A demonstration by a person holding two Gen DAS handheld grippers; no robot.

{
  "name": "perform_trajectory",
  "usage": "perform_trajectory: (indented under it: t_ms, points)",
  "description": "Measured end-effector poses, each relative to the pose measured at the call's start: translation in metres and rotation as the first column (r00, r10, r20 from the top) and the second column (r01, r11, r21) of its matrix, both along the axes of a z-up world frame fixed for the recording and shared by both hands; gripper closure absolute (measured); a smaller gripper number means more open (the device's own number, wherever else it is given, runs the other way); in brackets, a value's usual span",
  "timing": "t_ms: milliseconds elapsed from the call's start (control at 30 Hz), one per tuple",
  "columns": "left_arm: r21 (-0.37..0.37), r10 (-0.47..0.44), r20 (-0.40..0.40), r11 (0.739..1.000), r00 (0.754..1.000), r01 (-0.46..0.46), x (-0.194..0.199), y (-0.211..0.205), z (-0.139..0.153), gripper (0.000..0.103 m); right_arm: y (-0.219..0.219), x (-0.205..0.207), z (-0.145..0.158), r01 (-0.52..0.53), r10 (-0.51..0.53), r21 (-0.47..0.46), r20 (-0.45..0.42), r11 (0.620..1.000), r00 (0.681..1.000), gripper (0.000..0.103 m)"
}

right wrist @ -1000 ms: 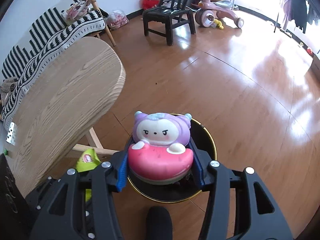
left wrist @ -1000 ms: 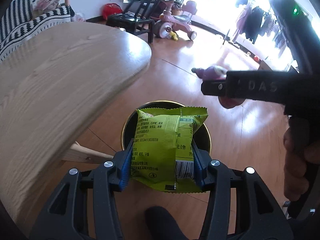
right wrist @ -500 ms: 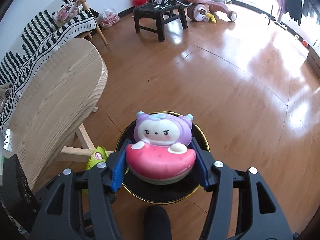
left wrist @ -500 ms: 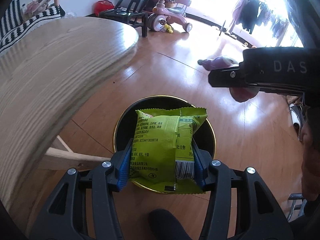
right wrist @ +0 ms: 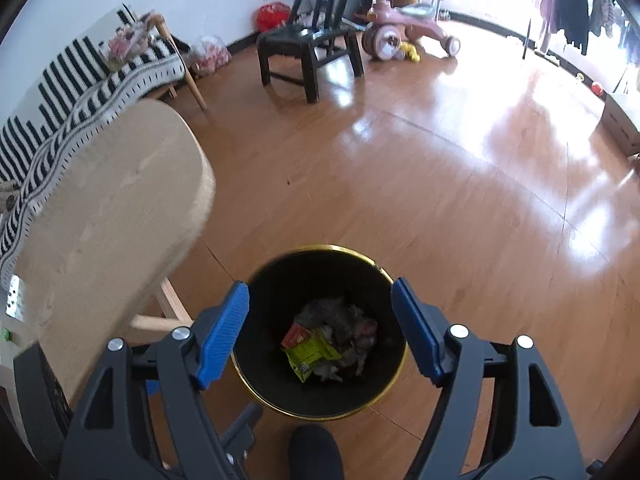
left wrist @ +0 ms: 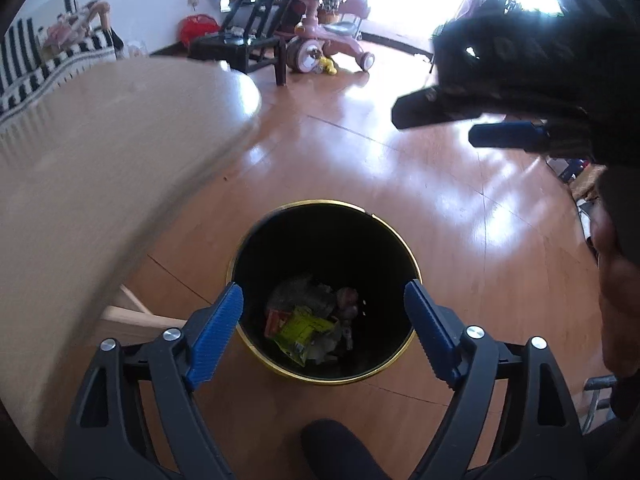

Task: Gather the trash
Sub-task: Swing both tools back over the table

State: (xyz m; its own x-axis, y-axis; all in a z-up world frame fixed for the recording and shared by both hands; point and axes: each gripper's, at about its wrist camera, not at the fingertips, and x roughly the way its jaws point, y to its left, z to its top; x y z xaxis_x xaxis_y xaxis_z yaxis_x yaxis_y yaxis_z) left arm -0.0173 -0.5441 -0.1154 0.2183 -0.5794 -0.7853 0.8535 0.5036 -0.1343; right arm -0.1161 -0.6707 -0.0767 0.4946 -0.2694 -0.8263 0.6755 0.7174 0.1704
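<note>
A black trash bin with a gold rim (left wrist: 280, 208) (right wrist: 352, 250) stands on the wooden floor below both grippers. At its bottom lies the green snack packet (left wrist: 304, 330) (right wrist: 314, 354) among other crumpled trash; a pinkish lump (right wrist: 366, 330), probably the toy, lies beside it. My left gripper (left wrist: 324, 304) hangs above the bin, its jaws opening with nothing between them. My right gripper (right wrist: 320, 300) also hangs over the bin, jaws opening and empty. The right gripper's blue pad (left wrist: 508, 136) shows at the upper right of the left wrist view.
A light wooden table (left wrist: 80, 168) (right wrist: 104, 208) stands left of the bin, its leg (right wrist: 168, 308) close to the rim. Farther back are a black chair (right wrist: 308, 52), a pink tricycle (right wrist: 404, 28) and a striped sofa (right wrist: 72, 88). A person's hand (left wrist: 616, 280) is at the right.
Both grippers have opened. The green packet has dropped out of the left one and the pink toy out of the right one, and both now lie inside the bin.
</note>
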Motion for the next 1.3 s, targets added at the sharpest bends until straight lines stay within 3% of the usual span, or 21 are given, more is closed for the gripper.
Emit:
perform_trajectory:
  t_ms: [200, 367, 500, 667, 800, 900, 967, 1133, 1300]
  points:
    - [-0.034, 0.105, 0.072, 0.994, 0.992, -0.103, 0.019, 0.063, 0.052, 0.014, 0.047, 0.023, 0.037, -0.078, 0.084, -0.065, 0.094, 0.995, 0.992, 0.022]
    - [-0.038, 0.266, 0.119, 0.964, 0.957, -0.263, 0.050, 0.156, 0.084, 0.011, 0.107, 0.063, 0.047, -0.208, 0.216, -0.082, 0.096, 0.975, 0.972, 0.022]
    - [-0.003, 0.441, 0.137, 0.895, 0.887, -0.445, 0.080, 0.246, 0.097, 0.011, 0.168, 0.100, 0.057, -0.318, 0.327, -0.098, 0.108, 0.943, 0.939, 0.022]
    - [-0.006, 0.632, 0.142, 0.770, 0.762, -0.638, 0.107, 0.361, 0.108, 0.010, 0.247, 0.143, 0.064, -0.437, 0.449, -0.114, 0.106, 0.892, 0.887, 0.021]
    - [-0.026, 0.737, 0.142, 0.670, 0.661, -0.742, 0.121, 0.431, 0.114, 0.010, 0.310, 0.174, 0.067, -0.515, 0.526, -0.115, 0.105, 0.849, 0.844, 0.021]
    - [-0.046, 0.783, 0.130, 0.618, 0.608, -0.785, 0.127, 0.467, 0.118, 0.010, 0.360, 0.197, 0.065, -0.575, 0.584, -0.103, 0.108, 0.812, 0.805, 0.021]
    - [-0.043, 0.798, 0.144, 0.596, 0.585, -0.802, 0.127, 0.482, 0.119, 0.009, 0.386, 0.207, 0.063, -0.604, 0.613, -0.102, 0.105, 0.790, 0.783, 0.021]
    - [-0.033, 0.816, 0.154, 0.567, 0.557, -0.823, 0.133, 0.508, 0.114, 0.009, 0.439, 0.225, 0.057, -0.660, 0.667, -0.093, 0.099, 0.745, 0.739, 0.021]
    - [-0.008, 0.828, 0.168, 0.543, 0.535, -0.839, 0.148, 0.525, 0.104, 0.009, 0.462, 0.237, 0.049, -0.681, 0.686, -0.087, 0.092, 0.728, 0.722, 0.021]
